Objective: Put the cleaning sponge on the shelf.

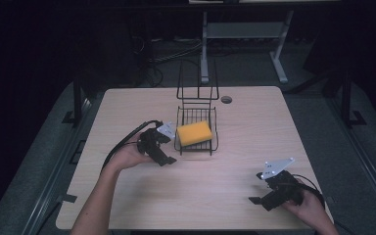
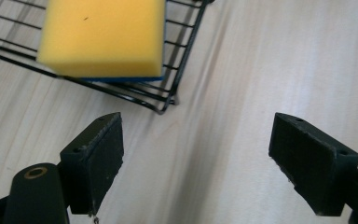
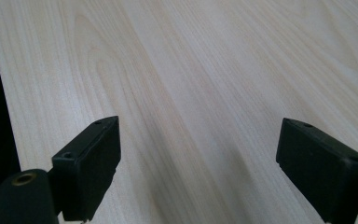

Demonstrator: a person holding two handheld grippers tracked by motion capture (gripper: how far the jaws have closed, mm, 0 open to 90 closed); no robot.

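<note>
The yellow sponge is lying inside the black wire rack near the middle of the table, resting flat on the wires with its blue underside showing in the left gripper view. The left claw is hovering just beside the rack, at about 8 o'clock from the sponge, with its jaws spread wide and gripping nothing. The right claw is waiting well apart, at about 5 o'clock from the rack near the table's near edge, also spread and empty.

The likeliest trouble is the rack's low front rim sitting between claw and sponge: a flat approach is risking a jaw catching the wire and dragging or tipping the light rack. A soft sponge is also prone to squashing and slipping if pinched only at a corner. With the right claw so far off, nothing is steadying the rack.
</note>
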